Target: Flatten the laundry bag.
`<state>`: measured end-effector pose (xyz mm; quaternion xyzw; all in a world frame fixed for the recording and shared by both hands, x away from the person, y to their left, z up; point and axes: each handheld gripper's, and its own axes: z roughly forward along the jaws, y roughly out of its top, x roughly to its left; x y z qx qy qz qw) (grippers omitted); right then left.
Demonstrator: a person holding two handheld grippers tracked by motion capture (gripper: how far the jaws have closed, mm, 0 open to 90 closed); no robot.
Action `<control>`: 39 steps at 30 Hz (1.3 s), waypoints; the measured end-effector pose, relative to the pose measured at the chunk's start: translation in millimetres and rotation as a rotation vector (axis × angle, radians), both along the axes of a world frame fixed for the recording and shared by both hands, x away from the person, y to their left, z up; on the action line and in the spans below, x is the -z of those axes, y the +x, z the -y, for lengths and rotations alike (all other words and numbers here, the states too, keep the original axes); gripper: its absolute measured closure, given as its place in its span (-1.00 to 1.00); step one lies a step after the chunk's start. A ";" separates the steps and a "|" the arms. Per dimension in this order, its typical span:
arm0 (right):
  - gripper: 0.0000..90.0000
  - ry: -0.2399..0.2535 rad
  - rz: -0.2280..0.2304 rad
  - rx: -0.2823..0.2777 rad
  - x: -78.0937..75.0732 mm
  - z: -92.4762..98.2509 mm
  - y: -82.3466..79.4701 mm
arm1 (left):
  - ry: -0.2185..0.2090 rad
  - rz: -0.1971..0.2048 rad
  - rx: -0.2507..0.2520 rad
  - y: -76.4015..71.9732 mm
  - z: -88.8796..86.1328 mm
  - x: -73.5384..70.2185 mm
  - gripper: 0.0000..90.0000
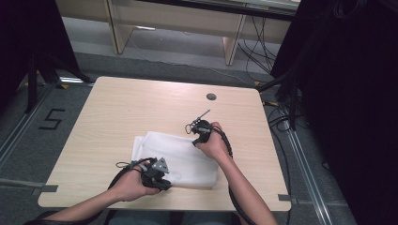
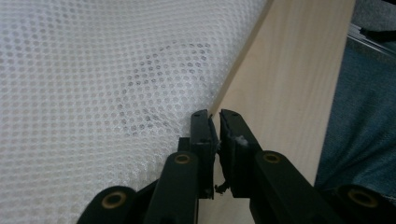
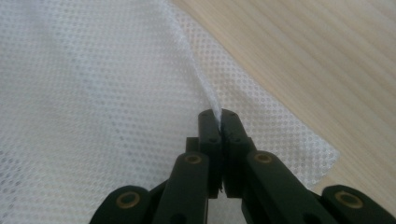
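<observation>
High view: mesh cloth (image 1: 180, 159) lies folded by the table's (image 1: 117, 108) near edge. My right gripper (image 3: 219, 115) pinches its top layer; left gripper (image 2: 214, 116) nearly closed at the edge, grip unclear. Folding's unfinished, I reckon.

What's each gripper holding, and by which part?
Right gripper pinches a raised fold of the mesh cloth. Left gripper pinches the cloth's edge near the table's front.

Light wooden table (image 1: 112, 117), white mesh cloth (image 1: 180, 157) lying folded near its front edge
</observation>
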<state>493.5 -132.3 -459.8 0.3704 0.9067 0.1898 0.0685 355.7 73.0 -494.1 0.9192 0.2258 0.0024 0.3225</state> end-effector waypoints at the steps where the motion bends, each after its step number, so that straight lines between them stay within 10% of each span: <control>1: 0.99 0.001 0.007 -0.005 -1.5 -0.4 -0.7 | 0.000 0.000 0.000 0.0 0.0 0.0 0.87; 22: 1.00 0.070 0.123 -0.036 -60.6 -16.1 -19.6 | 0.025 0.026 -0.129 44.0 -9.4 0.8 0.96; 27: 1.00 0.097 0.140 -0.033 -69.3 -20.0 -28.2 | -0.059 0.060 -0.203 52.1 -11.8 3.9 0.98; 39: 1.00 0.119 0.195 -0.048 -81.1 -20.3 -33.4 | -0.093 0.098 -0.277 74.6 -10.3 5.7 0.97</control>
